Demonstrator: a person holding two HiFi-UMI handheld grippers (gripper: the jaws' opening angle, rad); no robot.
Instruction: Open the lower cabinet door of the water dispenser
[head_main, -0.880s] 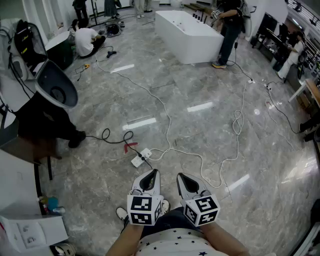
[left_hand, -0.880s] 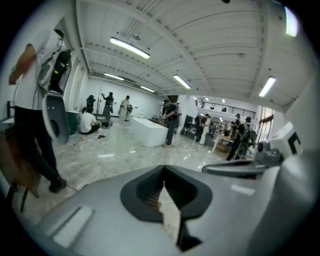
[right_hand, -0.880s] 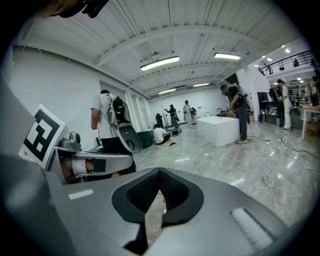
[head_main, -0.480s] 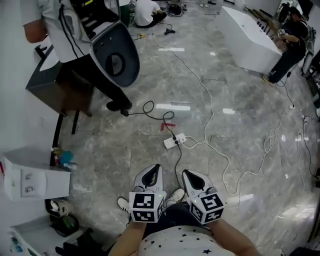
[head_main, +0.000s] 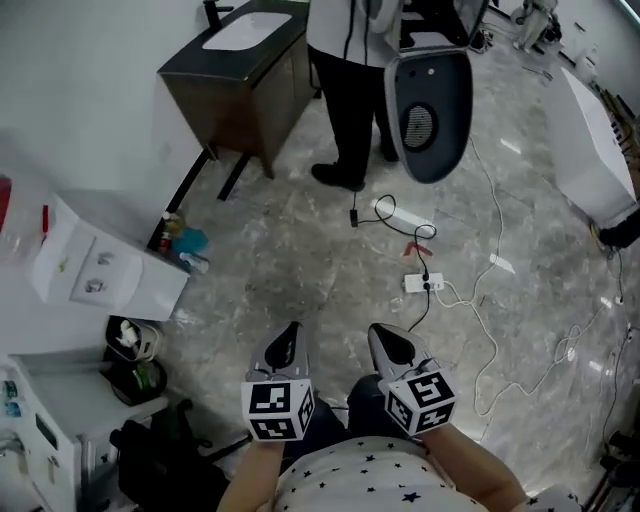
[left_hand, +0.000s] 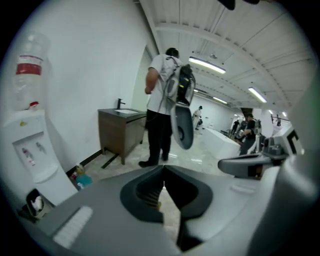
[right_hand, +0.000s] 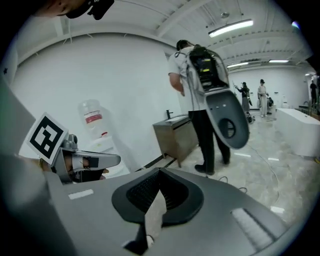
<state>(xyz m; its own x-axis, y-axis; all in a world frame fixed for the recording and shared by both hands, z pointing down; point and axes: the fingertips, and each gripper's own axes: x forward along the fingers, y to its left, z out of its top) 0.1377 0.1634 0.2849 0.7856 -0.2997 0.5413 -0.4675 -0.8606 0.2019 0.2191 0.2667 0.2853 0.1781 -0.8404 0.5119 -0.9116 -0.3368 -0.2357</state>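
Grey marble floor (head_main: 300, 260) meets a plain white wall (head_main: 90, 90) on the head view's left. The tall white plastic water dispenser (head_main: 100, 275) stands there, backed against that wall, with a clear bottle with a red label (left_hand: 31, 67) upside down on top.

It lies ahead and well to the left of both claws, so the left claw (head_main: 285, 345) is the nearer one and the right claw (head_main: 392, 345) sits just beside it, further off. Both are well apart from the dispenser, over open floor. Each claw is closed with nothing between its jaws, only floor showing past them.

The dispenser's long axis is upright. Its tap panel faces out into the room, away from the wall, towards the right of the head view. The lower cabinet door should sit below that panel on the same face, but no view shows its edge or handle clearly. Reaching it looks to call for a turn left and a drop downward.

Small bottles (head_main: 185, 240) stand on the floor just beside the dispenser's base, and a dark wooden vanity (head_main: 250, 75) stands further along the wall.
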